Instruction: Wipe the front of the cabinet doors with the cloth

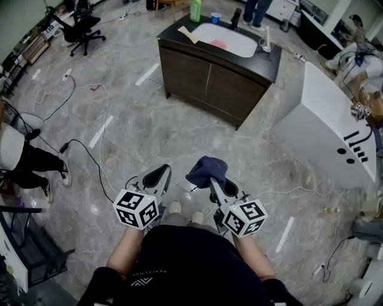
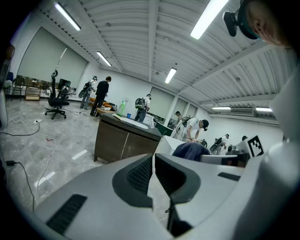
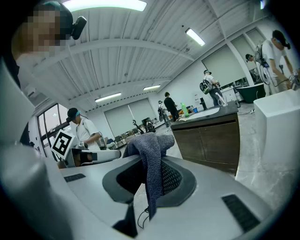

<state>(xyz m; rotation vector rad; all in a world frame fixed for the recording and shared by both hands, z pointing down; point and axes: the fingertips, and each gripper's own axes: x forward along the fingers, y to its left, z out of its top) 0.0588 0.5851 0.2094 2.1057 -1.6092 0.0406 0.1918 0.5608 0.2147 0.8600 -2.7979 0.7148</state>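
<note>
Two dark cabinet doors (image 1: 210,82) stand well ahead of me. My left tool (image 1: 159,175) is closed on nothing; my right tool (image 1: 210,181) pinches the cloth (image 1: 207,168) mid-fold. It looks soft, light and floppy; I'd keep it bunched.

Cabinet (image 1: 209,80) ahead, sink (image 1: 224,39) on top, bottle (image 1: 195,11) behind sink, cloth (image 1: 207,168) in right tool (image 3: 151,174)
</note>
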